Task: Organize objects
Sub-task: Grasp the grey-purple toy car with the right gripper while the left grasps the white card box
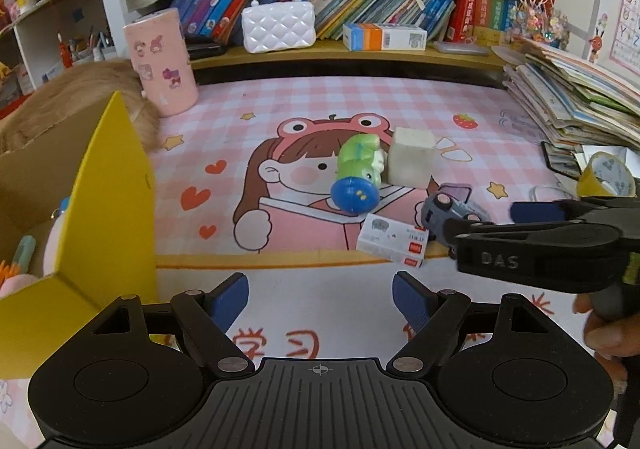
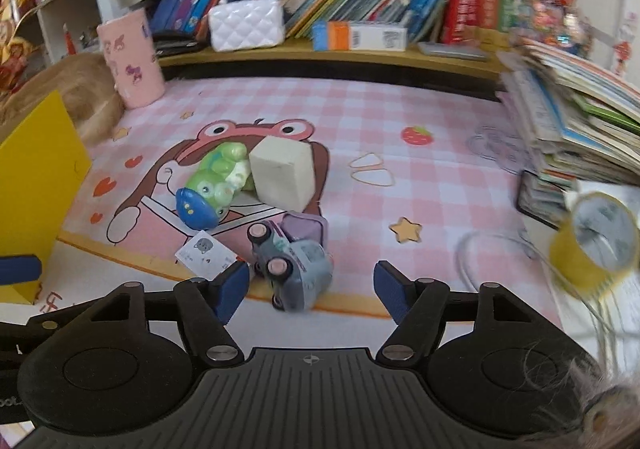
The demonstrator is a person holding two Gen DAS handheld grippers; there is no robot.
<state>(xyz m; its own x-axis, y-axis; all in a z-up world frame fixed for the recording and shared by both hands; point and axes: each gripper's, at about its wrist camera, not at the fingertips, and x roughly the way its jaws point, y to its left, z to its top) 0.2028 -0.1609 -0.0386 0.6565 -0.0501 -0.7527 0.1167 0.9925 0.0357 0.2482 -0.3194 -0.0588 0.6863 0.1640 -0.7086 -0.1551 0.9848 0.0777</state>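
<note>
While both claws stand spread and empty, the right claw (image 2: 310, 291) hovers over the toy car (image 2: 294, 269); the left claw (image 1: 320, 299) is above the counter (image 1: 460, 97).

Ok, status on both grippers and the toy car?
Both grippers open, empty. Toy car on its side, just ahead of right gripper. White card alongside.

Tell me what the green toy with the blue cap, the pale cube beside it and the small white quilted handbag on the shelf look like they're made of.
Green toy with blue cap: probably hard glossy plastic or vinyl; bright highlights show on it.
Pale cube: matte, no glare, possibly foam or eraser rubber; uncertain.
White quilted handbag: shiny moulded plastic or patent faux leather, judging by reflections on each quilted pad, with a white bead handle.
</note>
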